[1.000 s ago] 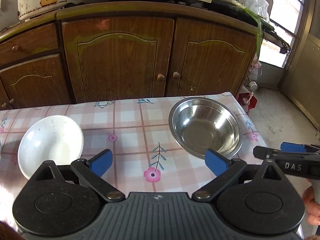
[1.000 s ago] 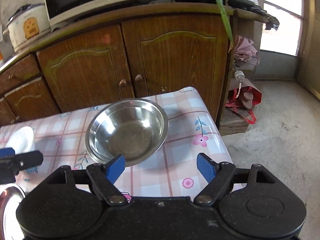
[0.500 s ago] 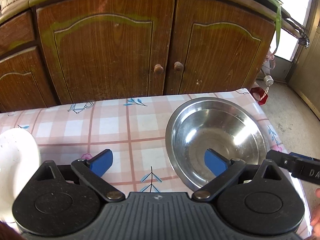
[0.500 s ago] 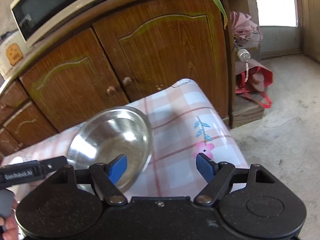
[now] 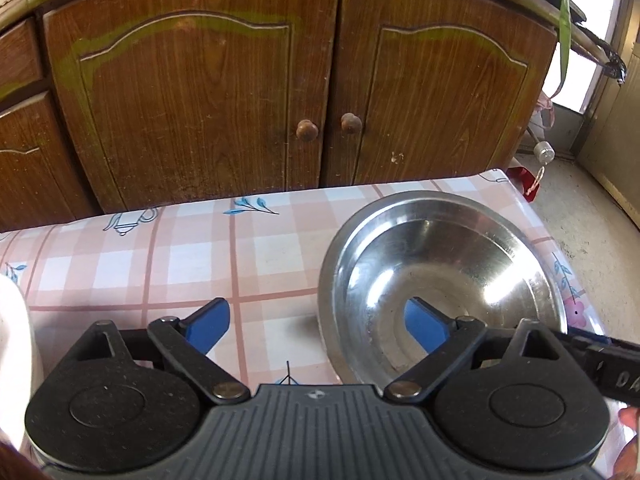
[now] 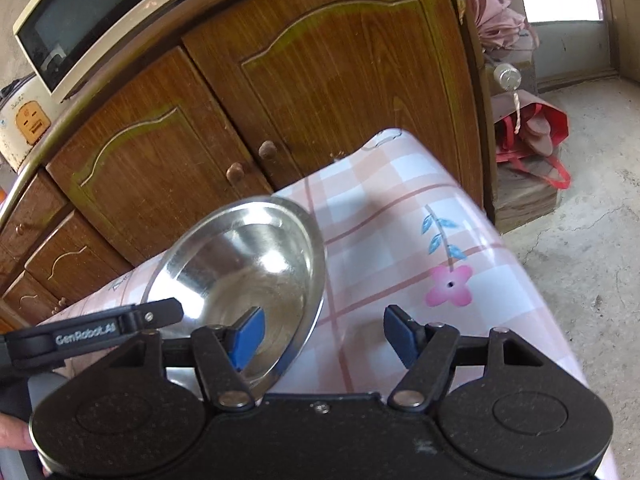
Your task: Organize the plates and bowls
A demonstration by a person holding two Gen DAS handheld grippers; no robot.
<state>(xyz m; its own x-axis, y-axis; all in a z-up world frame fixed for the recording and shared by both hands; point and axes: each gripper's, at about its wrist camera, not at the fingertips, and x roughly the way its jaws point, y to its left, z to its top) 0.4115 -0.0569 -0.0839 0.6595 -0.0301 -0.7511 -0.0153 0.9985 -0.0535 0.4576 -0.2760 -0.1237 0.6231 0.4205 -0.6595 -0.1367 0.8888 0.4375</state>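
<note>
The steel bowl [image 5: 440, 276] sits right of centre on the desk [image 5: 168, 256] — its near rim between the left tool [image 5: 318, 320]'s spread fingers. In the right view, the right tool [image 6: 325, 334] gapes too — bowl rim between its fingers.

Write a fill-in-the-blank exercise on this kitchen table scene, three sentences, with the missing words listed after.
1. Both grippers straddle the rim of the ____ bowl on the checked tablecloth.
2. The left gripper and the right gripper each have their jaws ____.
3. Behind the table, the two knobs sit on the doors of a wooden ____.

Missing words: steel; open; cabinet
</note>
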